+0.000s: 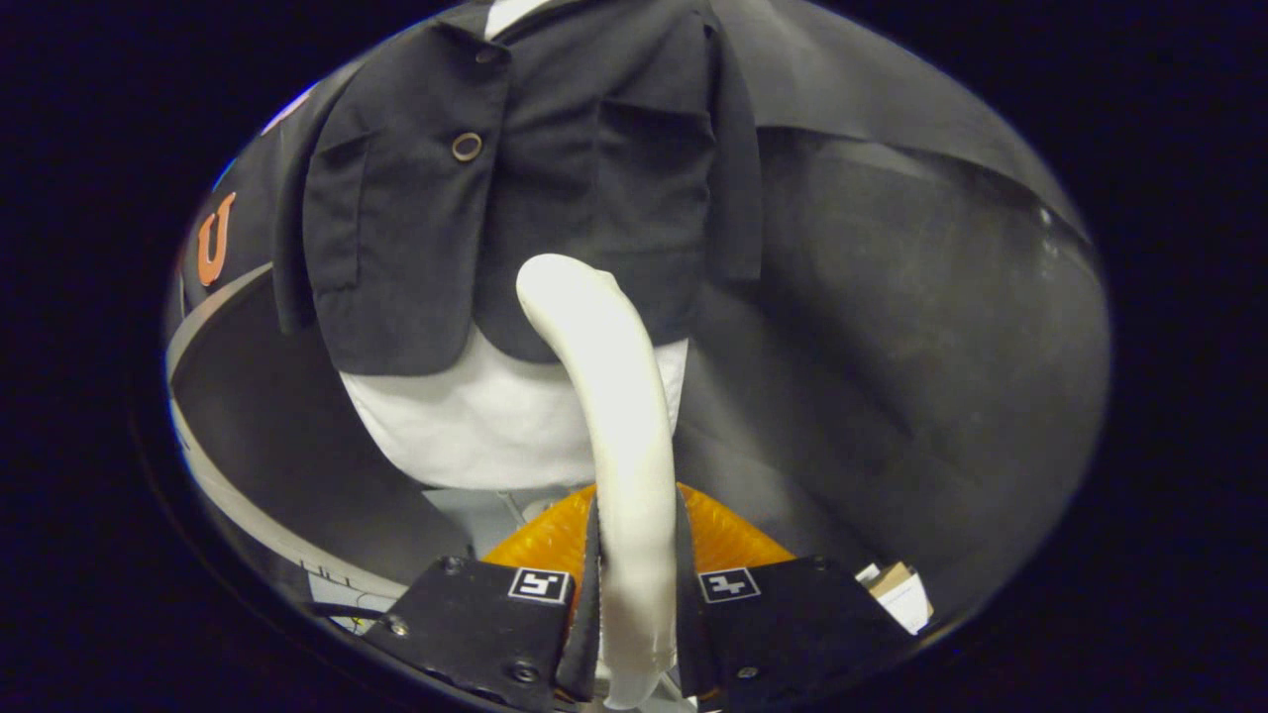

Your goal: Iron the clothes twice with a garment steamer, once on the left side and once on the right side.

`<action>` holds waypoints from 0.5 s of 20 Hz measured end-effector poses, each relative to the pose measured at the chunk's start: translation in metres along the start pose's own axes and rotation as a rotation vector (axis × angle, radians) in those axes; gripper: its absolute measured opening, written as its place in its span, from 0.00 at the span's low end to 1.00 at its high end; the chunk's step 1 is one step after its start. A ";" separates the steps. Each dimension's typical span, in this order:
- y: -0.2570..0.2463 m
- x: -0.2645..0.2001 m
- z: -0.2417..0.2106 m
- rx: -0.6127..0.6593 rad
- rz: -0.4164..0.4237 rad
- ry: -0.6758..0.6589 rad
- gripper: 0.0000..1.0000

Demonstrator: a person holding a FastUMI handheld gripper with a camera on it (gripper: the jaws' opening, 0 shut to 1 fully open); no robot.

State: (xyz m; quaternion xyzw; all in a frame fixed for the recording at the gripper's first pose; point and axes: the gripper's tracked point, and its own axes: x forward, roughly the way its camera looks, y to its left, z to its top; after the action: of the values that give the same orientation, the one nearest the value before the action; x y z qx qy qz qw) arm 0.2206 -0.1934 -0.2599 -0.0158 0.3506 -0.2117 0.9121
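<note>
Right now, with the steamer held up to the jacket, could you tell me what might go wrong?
The gripper is shut on the white steamer low on its handle, so the long curved body could twist or slip. Its head sits at the dark jacket hem, near the white shirt; lingering there may dampen one spot.

Black cloth wall (892, 297), dim booth light

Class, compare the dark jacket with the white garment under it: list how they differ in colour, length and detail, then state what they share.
The dark jacket is black, the white garment white. The jacket lies on top and ends higher; the white garment hangs out below its hem. The jacket carries a round button and pocket flaps; the white garment's visible part is plain. Both hang together beyond the gripper, whose fingers are shut on the white steamer handle, its head against the jacket's lower front.
</note>
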 end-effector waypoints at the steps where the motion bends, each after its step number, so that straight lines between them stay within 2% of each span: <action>1: -0.001 0.006 -0.004 0.003 -0.002 0.013 0.34; 6: 0.000 0.008 -0.013 0.011 -0.003 0.044 0.34; 10: -0.001 0.001 -0.006 0.028 -0.001 0.008 0.34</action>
State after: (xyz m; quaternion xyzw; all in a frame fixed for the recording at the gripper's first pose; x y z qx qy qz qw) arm 0.2172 -0.1935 -0.2647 -0.0023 0.3510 -0.2173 0.9108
